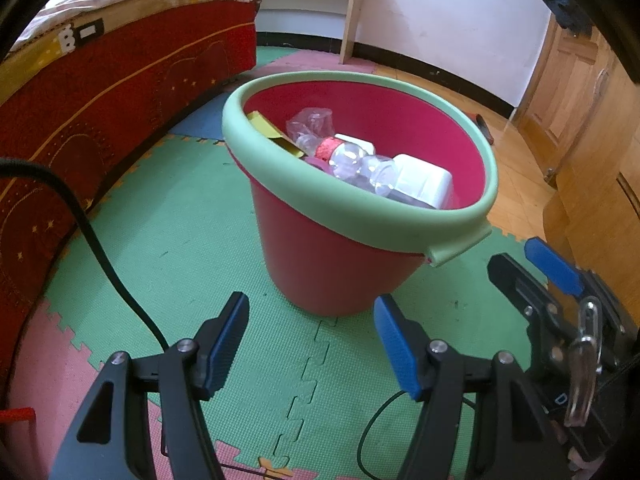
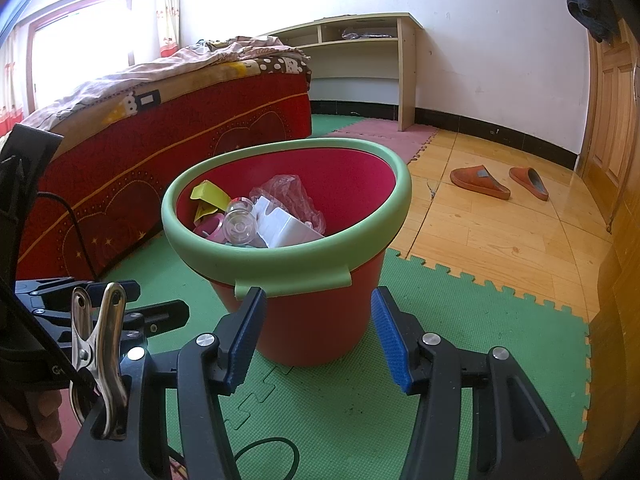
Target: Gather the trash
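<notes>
The red bucket (image 1: pixel 340 264) with its green rim stands on the foam floor mat (image 1: pixel 192 240). Inside it lie a clear plastic bottle (image 1: pixel 352 158), a white box (image 1: pixel 420 180), a crumpled clear bag (image 1: pixel 310 122) and yellow card (image 1: pixel 262 124). My left tongs (image 1: pixel 312 344) and right tongs (image 2: pixel 318 336) are both spread and empty, just short of the bucket. The bed (image 1: pixel 100 92) stands beside the bucket, a shelf (image 2: pixel 360 48) beyond it. Only the right view shows two slippers (image 2: pixel 480 180) on the wooden floor (image 2: pixel 500 232).
</notes>
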`<state>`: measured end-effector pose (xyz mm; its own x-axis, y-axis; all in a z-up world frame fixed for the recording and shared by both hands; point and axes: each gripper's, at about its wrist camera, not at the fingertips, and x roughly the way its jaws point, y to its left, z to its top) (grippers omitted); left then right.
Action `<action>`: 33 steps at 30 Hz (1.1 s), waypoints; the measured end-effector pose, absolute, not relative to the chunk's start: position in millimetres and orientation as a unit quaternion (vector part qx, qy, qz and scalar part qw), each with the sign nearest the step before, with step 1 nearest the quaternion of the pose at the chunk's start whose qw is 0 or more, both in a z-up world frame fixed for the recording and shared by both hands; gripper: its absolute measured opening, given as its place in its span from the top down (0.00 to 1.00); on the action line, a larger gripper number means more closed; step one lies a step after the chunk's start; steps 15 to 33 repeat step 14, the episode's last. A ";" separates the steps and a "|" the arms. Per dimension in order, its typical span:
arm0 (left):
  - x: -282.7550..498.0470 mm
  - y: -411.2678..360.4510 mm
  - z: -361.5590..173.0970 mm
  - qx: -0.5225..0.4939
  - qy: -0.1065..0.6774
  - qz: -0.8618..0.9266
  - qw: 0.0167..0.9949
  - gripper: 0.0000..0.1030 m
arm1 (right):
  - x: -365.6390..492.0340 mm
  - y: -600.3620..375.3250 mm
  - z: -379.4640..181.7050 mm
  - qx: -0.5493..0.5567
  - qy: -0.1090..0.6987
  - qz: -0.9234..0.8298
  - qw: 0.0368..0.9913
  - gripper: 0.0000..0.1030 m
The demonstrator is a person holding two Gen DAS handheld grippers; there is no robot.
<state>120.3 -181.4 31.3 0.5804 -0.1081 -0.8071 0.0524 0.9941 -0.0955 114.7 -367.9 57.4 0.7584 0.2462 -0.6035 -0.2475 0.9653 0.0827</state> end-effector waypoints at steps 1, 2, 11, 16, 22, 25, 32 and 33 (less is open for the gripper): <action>120.9 -180.2 30.7 -0.032 0.457 -0.042 0.888 0.33 | 114.7 -367.8 57.4 -0.001 0.322 0.132 0.938 0.46; 121.4 -179.4 30.4 -0.034 0.457 -0.040 0.888 0.33 | 114.8 -367.6 57.5 -0.001 0.322 0.132 0.938 0.46; 123.0 -175.6 26.2 -0.042 0.461 -0.036 0.886 0.33 | 115.1 -368.2 56.9 -0.001 0.322 0.131 0.938 0.46; 123.5 -175.6 26.0 -0.043 0.461 -0.039 0.886 0.33 | 115.1 -368.3 56.9 -0.001 0.322 0.131 0.938 0.46; 123.5 -175.6 26.0 -0.043 0.461 -0.039 0.886 0.33 | 115.1 -368.3 56.9 -0.001 0.322 0.131 0.938 0.46; 123.5 -175.6 26.0 -0.043 0.461 -0.039 0.886 0.33 | 115.1 -368.3 56.9 -0.001 0.322 0.131 0.938 0.46; 123.5 -175.6 26.0 -0.043 0.461 -0.039 0.886 0.33 | 115.1 -368.3 56.9 -0.001 0.322 0.131 0.938 0.46; 123.5 -175.6 26.0 -0.043 0.461 -0.039 0.886 0.33 | 115.1 -368.3 56.9 -0.001 0.322 0.131 0.938 0.46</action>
